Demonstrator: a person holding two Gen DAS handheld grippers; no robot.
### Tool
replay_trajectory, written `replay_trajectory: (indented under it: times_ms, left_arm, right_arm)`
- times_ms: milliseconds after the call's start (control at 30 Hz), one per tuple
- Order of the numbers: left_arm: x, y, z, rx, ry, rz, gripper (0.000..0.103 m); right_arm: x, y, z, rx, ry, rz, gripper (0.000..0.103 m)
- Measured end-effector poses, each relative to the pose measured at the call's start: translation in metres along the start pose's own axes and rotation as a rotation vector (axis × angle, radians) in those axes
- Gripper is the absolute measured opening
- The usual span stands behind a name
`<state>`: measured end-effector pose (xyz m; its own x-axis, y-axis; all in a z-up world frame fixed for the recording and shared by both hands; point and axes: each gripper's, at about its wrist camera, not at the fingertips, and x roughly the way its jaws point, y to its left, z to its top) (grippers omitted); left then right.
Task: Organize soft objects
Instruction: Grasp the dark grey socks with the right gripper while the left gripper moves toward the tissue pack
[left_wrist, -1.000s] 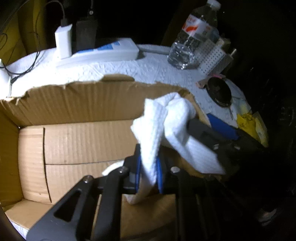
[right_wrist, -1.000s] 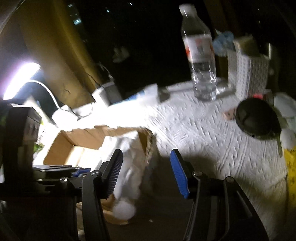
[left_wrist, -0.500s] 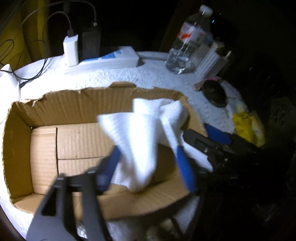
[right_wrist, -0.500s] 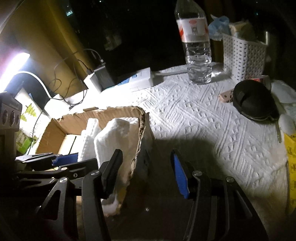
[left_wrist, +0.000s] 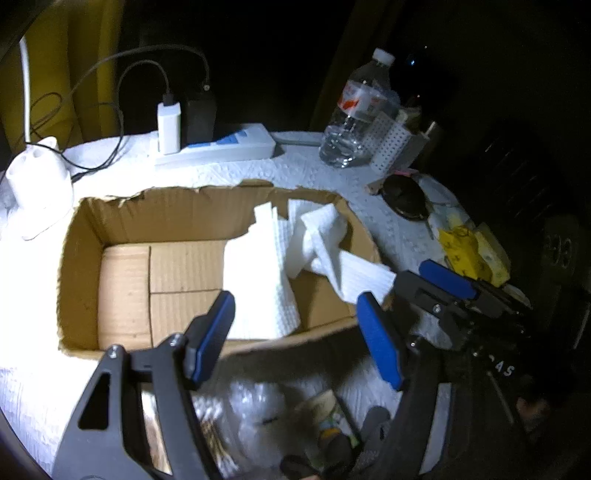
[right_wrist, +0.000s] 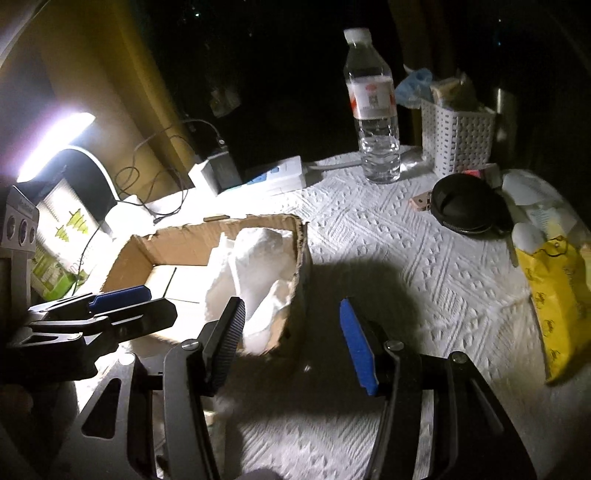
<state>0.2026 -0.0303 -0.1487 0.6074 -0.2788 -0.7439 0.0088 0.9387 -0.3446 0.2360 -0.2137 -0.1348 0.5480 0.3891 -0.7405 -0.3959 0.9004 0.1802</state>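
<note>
Dark all round, with one bright lamp (right_wrist: 55, 144) lighting a round table (right_wrist: 424, 280) under a white embossed cover. Both tongs hang on the near side of the cardboard box (left_wrist: 177, 218), which I'll use as the marker for everything else.

Left tongs (left_wrist: 295, 336): jaws spread wide, nothing between them, hovering over the box's near wall. Right tongs (right_wrist: 291, 339): jaws likewise spread and empty, at the box's right-hand corner, over the shadowed cover.

White cloth (left_wrist: 266, 280) lies in the right-hand end of the box. One folded part stands up against the far wall and runs down toward the near wall, so its long axis goes front to back; a crumpled part climbs the right wall and a flap hangs out over that rim. The left half of the box floor is bare.

Writing: the water bottle (right_wrist: 373, 107), beyond the box to the right, has a red and white label with a square code on it, but I cannot read the words. Just beside the bottle stands a white basket (right_wrist: 458, 144). Behind the box sits a white power strip (left_wrist: 221, 147) with a white charger (left_wrist: 169, 127) plugged in. To the right lie a black round case (right_wrist: 465, 206) and, further out, a yellow packet (right_wrist: 557, 302) whose print is too small to read. Nearer than the box, below the left tongs, is some crinkled clear plastic (left_wrist: 251, 413).
</note>
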Motion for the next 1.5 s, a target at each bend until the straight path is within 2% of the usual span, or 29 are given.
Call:
replay_trajectory:
  times_ms: [333,767,1500]
  left_arm:
    - [-0.039,-0.002,-0.024,0.010,-0.054,-0.007,0.070]
    - [-0.056,-0.007,-0.057,0.017,-0.060,-0.032,0.070]
    - [-0.069,0.005,-0.125,0.007,-0.032,-0.025,0.070]
  right_arm:
    - [-0.032,0.025,-0.017,-0.039,-0.025,-0.004,0.057]
    - [-0.054,0.039,-0.053,-0.051,-0.008,-0.023,0.057]
    - [-0.042,0.052,-0.127,-0.041,0.110,-0.047,0.057]
